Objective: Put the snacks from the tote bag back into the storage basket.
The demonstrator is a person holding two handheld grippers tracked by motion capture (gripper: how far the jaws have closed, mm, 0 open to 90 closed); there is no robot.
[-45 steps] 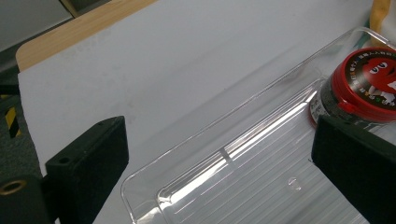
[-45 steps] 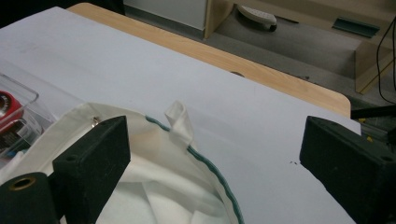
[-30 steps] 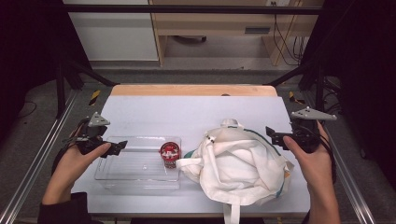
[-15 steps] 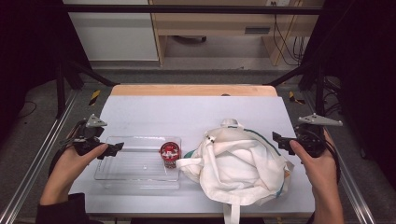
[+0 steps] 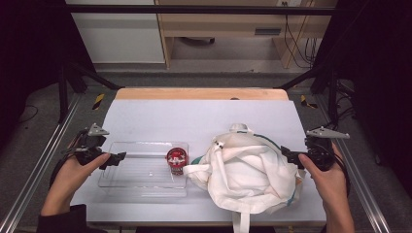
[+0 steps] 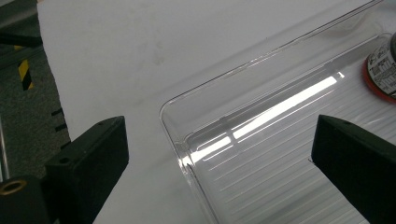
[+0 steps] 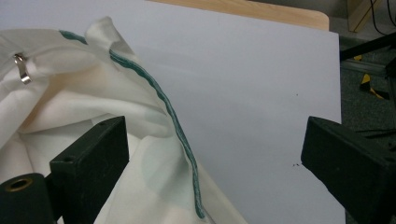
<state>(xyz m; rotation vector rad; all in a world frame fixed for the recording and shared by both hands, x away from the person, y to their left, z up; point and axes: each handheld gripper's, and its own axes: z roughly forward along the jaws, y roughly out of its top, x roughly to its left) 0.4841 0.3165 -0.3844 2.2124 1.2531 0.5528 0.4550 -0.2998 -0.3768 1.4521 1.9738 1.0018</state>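
Observation:
A clear plastic tray (image 5: pixel 141 177) lies on the white table at the left. A small red-lidded jar (image 5: pixel 177 158) stands at the tray's right end; its edge shows in the left gripper view (image 6: pixel 383 70). A crumpled white cloth bag (image 5: pixel 248 170) with green trim (image 7: pixel 180 140) lies to the right of the tray. My left gripper (image 5: pixel 116 158) hovers open at the tray's left end, jaws wide on either side of the tray's corner (image 6: pixel 180 140), holding nothing. At the bag's right edge my right gripper (image 5: pixel 286 154) is open, its jaws apart over cloth and bare table.
The white table top (image 5: pixel 194 121) has a wooden strip (image 5: pixel 201 93) along its far edge. Metal frame rails (image 5: pixel 43 160) run along both sides. Cabinets and cables stand beyond the table on the floor.
Both hands have drawn back slightly outward and toward the near edge. The right gripper has moved right, away from the bag's middle. Tray, jar and bag lie unmoved.

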